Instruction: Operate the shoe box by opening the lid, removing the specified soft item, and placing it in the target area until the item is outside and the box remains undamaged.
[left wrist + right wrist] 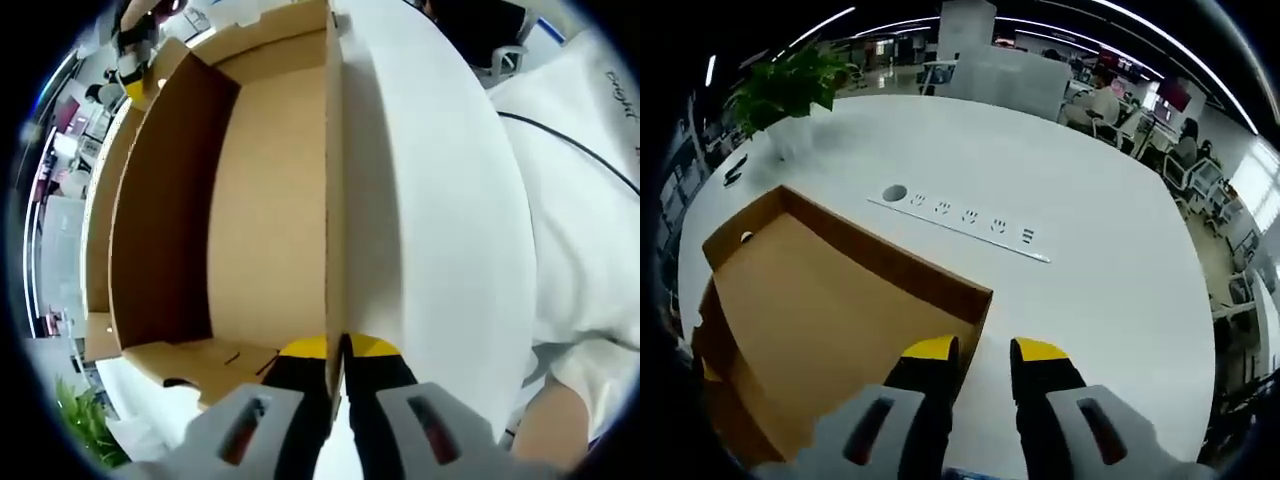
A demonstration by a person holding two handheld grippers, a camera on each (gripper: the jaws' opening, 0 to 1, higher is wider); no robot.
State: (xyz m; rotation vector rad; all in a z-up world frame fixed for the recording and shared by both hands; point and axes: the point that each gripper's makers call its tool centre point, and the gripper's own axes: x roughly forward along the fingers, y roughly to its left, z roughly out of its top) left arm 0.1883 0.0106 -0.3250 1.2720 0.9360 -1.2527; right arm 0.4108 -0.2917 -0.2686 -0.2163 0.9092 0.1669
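Currently: left gripper pinches edge of the cardboard box wall, jaws closed on it. Shoe box lies open on white table; soft item not discernible. Right gripper hovers over box corner, jaws narrowly parted, holding nothing. Plant at far table edge.

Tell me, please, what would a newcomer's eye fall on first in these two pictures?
First, the open brown cardboard box on the white table: in the left gripper view the left gripper has its yellow-tipped jaws on either side of one box wall. In the right gripper view the right gripper hangs over the box's near corner, jaws parted. Beyond it, a row of sockets is set in the table, with a green plant at the far edge.
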